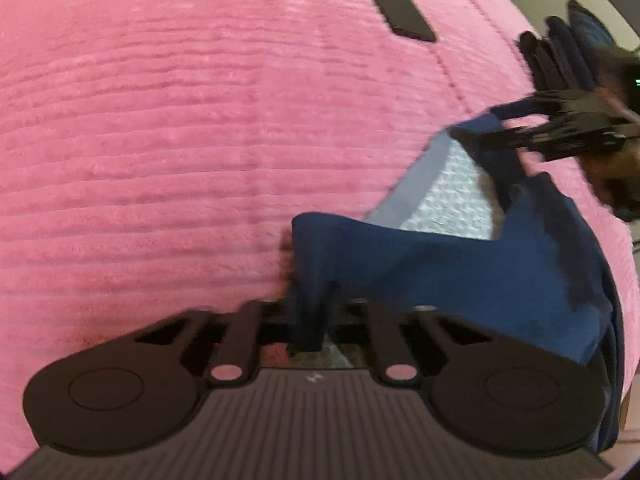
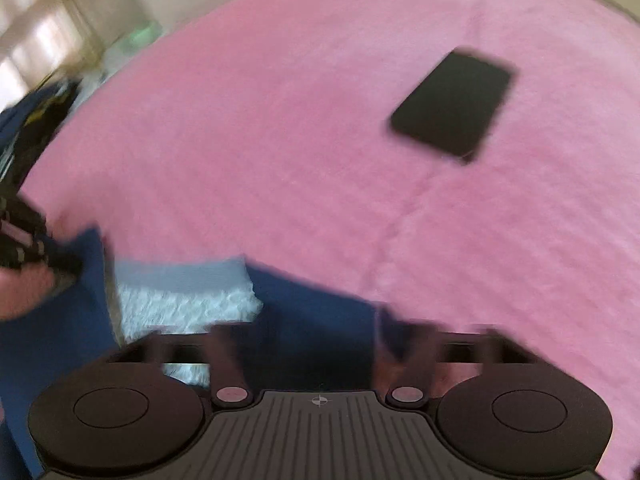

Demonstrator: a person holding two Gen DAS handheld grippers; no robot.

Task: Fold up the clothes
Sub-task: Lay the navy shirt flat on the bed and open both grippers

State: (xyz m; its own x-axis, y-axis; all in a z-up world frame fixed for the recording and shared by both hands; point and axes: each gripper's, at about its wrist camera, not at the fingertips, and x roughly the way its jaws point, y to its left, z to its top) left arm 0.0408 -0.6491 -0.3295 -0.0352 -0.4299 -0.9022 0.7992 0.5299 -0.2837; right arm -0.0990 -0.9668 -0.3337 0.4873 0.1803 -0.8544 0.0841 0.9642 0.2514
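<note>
A navy garment (image 1: 440, 264) with grey trim and a white fleecy lining (image 1: 452, 196) lies bunched on a pink ribbed blanket (image 1: 180, 140). My left gripper (image 1: 308, 320) is shut on a hanging fold of it at the bottom of the left wrist view. My right gripper (image 1: 480, 136) pinches another navy edge at the upper right, lifted a little above the blanket. The right wrist view is blurred. There the garment (image 2: 304, 300) runs into my right gripper (image 2: 316, 344), and my left gripper (image 2: 68, 268) holds the cloth at the far left.
A black phone (image 1: 394, 4) (image 2: 452, 104) lies flat on the blanket (image 2: 280, 140) beyond the garment. Dark folded clothes (image 1: 560, 48) sit at the blanket's far right edge. A hand (image 2: 20, 292) holds the left gripper. Wide bare pink blanket stretches to the left.
</note>
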